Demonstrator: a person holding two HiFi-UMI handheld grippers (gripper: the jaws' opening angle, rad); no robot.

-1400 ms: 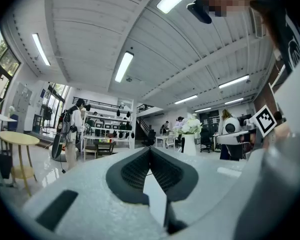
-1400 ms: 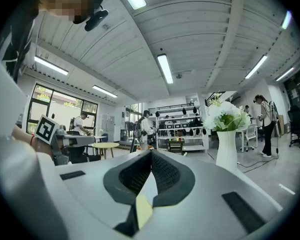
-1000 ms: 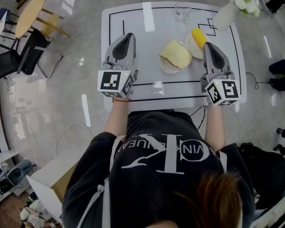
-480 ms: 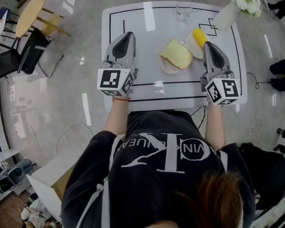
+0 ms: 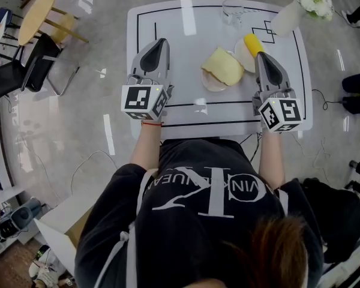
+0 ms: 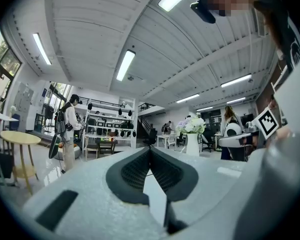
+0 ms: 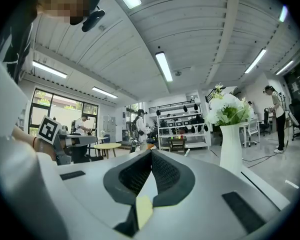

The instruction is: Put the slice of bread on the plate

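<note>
A pale yellow slice of bread point(image 5: 222, 66) lies on a small white plate point(image 5: 210, 84) at the middle of the white table point(image 5: 186, 23). My left gripper point(image 5: 163, 41) rests on the table to the left of the plate, apart from it, with its jaws closed together and nothing between them. My right gripper point(image 5: 258, 55) rests to the right of the plate, also shut and empty. In the left gripper view the left gripper point(image 6: 150, 149) shows its pads meeting at the tip. The right gripper view shows the right gripper point(image 7: 151, 152) the same way. The bread is in neither gripper view.
A second white plate point(image 5: 241, 57) with a yellow object point(image 5: 252, 43) sits just beyond the right gripper's tip. A clear glass point(image 5: 231, 12) and a white vase point(image 5: 284, 18) of flowers stand at the table's far edge. People and chairs surround the table.
</note>
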